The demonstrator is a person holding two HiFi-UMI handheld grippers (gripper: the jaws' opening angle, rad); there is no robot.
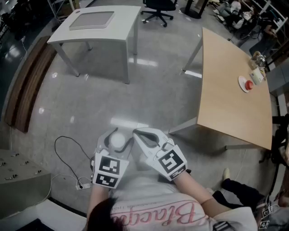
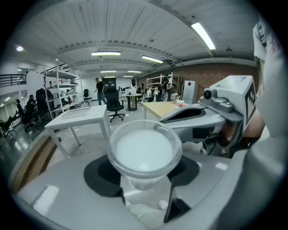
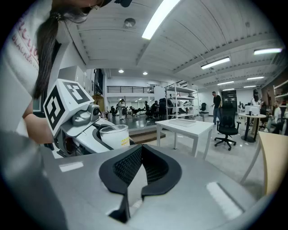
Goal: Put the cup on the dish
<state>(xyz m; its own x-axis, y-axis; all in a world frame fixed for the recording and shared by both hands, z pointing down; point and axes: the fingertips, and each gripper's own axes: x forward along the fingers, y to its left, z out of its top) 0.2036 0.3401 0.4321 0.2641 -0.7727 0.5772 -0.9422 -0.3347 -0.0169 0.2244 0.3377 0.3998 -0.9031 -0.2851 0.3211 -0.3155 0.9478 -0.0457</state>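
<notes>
A pale, glossy floor [image 1: 149,90] filled most of the head view. A long wooden desk [image 1: 226,103] ran down its right side, and a white desk [image 1: 122,27] stood at the top left. A dark wooden bench [image 1: 27,90] curved along the left edge, and a black office chair [image 1: 158,9] stood beyond the white desk. Low in the middle, close to the person's body, the two tongs were held side by side over the floor, each with its marker cube toward the camera. The left tongs [image 1: 116,134] were closed partway on a white cup [image 1: 117,140]. The cup stood upright between the pads, its open mouth facing up. The right tongs [image 1: 137,133] were just beside it, their dark ribbed pads drawn together at the tips with nothing between them. A thin black cable [image 1: 67,153] looped over the floor to the left of the tongs. The dish [image 1: 244,84], a small white plate, lay near the far right edge of the wooden desk, well apart from the cup. A small red thing [image 1: 249,84] sat on the dish, and a few other small items beside it were too small to tell.
</notes>
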